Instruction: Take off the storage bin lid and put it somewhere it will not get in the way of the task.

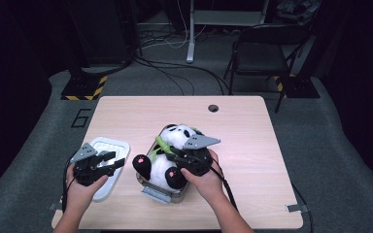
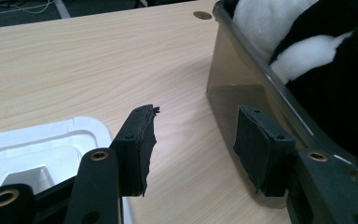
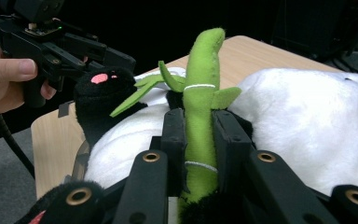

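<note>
A black-and-white plush panda [image 1: 167, 155] lies in a clear plastic box [image 1: 161, 193] at the table's middle. It carries a green bamboo stalk [image 3: 201, 107] on its belly. My right gripper [image 3: 200, 140] is shut on that stalk, its jaws pressing both sides; from above the right gripper [image 1: 187, 155] sits over the panda. My left gripper [image 1: 112, 162] hovers open left of the box, above the white lid [image 1: 108, 145]. Along the left gripper [image 2: 196, 144] I see bare table between the jaws and the box wall [image 2: 233, 84] just right of them.
The wooden table [image 1: 243, 145] has a small round hole [image 1: 213, 108] near its far edge. A black chair [image 1: 264, 53] and cables stand on the floor beyond the table. The other hand and its gripper [image 3: 51, 44] appear at upper left in the right gripper view.
</note>
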